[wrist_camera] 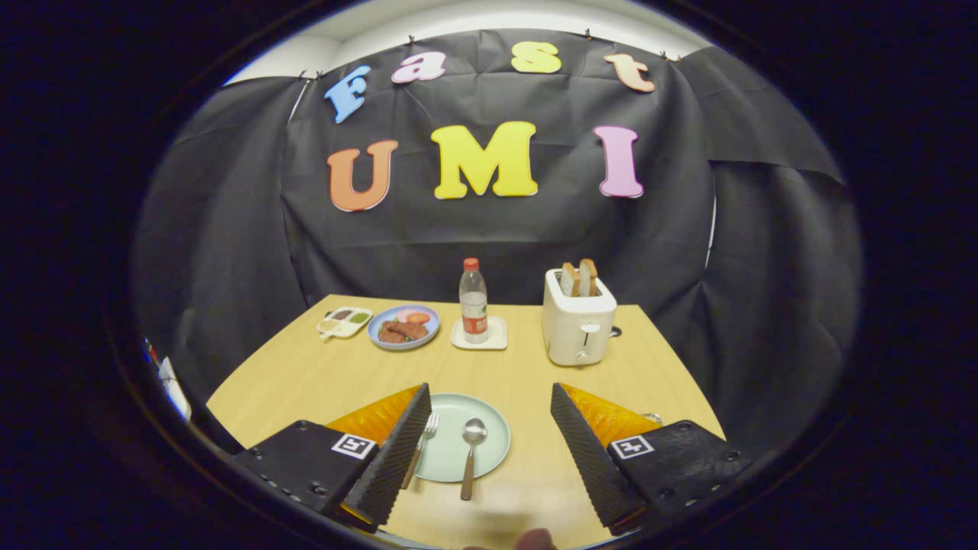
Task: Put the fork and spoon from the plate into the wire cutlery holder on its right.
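Fork (421,444) and spoon (471,452) lie on plate (489,412) between released tongs (489,405); bottle (474,305) label unreadable.

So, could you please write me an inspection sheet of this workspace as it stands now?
Surface: wooden table, tidy.
Job's things: fork and spoon lie side by side on the pale green plate, handles over its near rim. Wire cutlery holder: a sliver of metal by the right finger, too hidden to judge.
Clutter: toaster with bread, bottle on a white coaster, blue food plate, small divided dish, all beyond the fingers.
Grippers: gripper open, the plate between its fingers, gripping nothing.
Cables: nothing seen.
Surroundings: black cloth wall.
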{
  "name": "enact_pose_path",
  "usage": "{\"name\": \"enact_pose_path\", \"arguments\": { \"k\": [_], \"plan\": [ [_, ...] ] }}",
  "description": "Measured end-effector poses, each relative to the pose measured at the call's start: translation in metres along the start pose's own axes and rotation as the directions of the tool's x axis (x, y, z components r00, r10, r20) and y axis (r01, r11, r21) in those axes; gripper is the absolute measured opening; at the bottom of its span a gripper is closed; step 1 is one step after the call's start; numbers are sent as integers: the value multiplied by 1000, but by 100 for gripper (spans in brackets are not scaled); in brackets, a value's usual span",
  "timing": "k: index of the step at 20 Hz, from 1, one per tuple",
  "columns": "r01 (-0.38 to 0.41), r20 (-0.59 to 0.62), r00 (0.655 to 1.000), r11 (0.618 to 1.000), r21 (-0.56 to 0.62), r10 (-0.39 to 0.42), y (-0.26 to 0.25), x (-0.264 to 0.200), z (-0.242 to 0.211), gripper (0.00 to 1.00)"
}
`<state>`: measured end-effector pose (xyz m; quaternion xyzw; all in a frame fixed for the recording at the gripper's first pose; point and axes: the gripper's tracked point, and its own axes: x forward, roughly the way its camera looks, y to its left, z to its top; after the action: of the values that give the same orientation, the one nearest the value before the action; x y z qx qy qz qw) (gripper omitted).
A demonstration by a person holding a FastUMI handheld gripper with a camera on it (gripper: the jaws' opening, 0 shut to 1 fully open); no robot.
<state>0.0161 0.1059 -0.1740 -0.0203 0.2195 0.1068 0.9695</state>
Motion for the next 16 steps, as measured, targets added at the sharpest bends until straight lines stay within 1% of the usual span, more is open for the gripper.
{"name": "enact_pose_path", "arguments": {
  "k": [5,8,12,13,14,15,16],
  "plan": [
    [-16,-94,995,1000,-21,14,20,32,-46,95],
    [-32,-180,983,999,-34,26,30,58,-79,95],
    [-18,-245,969,1000,-22,12,30,79,-108,93],
    [-17,-261,965,1000,-18,12,31,84,-114,91],
    [-15,-275,961,1000,-18,9,31,90,-118,86],
    [-19,-287,958,1000,-15,14,33,95,-124,84],
    [-25,-306,952,999,-20,18,36,102,-130,79]
  ]
}}
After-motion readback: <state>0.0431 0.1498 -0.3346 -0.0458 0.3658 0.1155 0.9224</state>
